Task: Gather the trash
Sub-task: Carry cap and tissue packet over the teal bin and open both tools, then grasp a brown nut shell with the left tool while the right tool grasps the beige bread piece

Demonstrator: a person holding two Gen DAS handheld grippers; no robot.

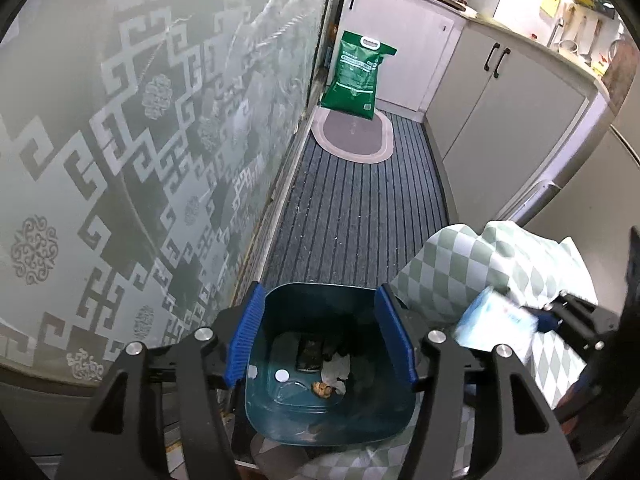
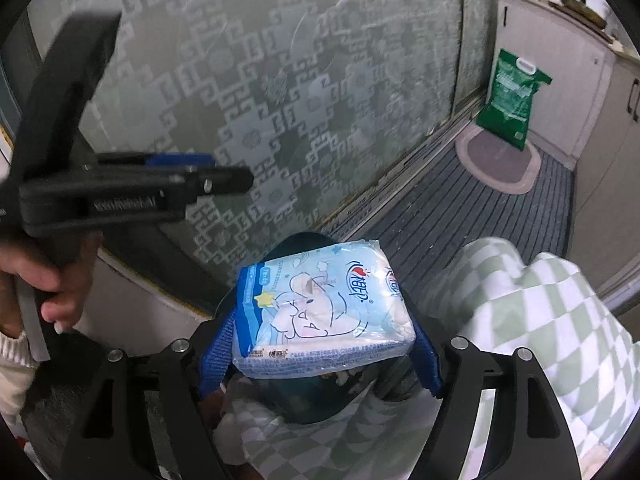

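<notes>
A dark teal trash bin (image 1: 276, 392) stands on the floor right under my left gripper (image 1: 320, 336). Its blue pads (image 1: 244, 336) are open with nothing between them. In the bin lie a dark can (image 1: 310, 354), crumpled white paper (image 1: 336, 368) and a brown scrap (image 1: 322, 390). My right gripper (image 2: 322, 354) is shut on a light blue tissue pack (image 2: 324, 312), which it holds over the bin's rim (image 2: 308, 238). The pack (image 1: 496, 320) also shows blurred at the right of the left wrist view. A hand (image 2: 52, 280) holds the left gripper (image 2: 224, 176).
A frosted patterned glass door (image 1: 140, 140) runs along the left. Green-and-white checked fabric (image 1: 460, 264) crowds the bin's right side. Beyond lie a striped grey floor mat (image 1: 360, 216), an oval rug (image 1: 352, 136), a green bag (image 1: 354, 76) and white cabinets (image 1: 500, 108).
</notes>
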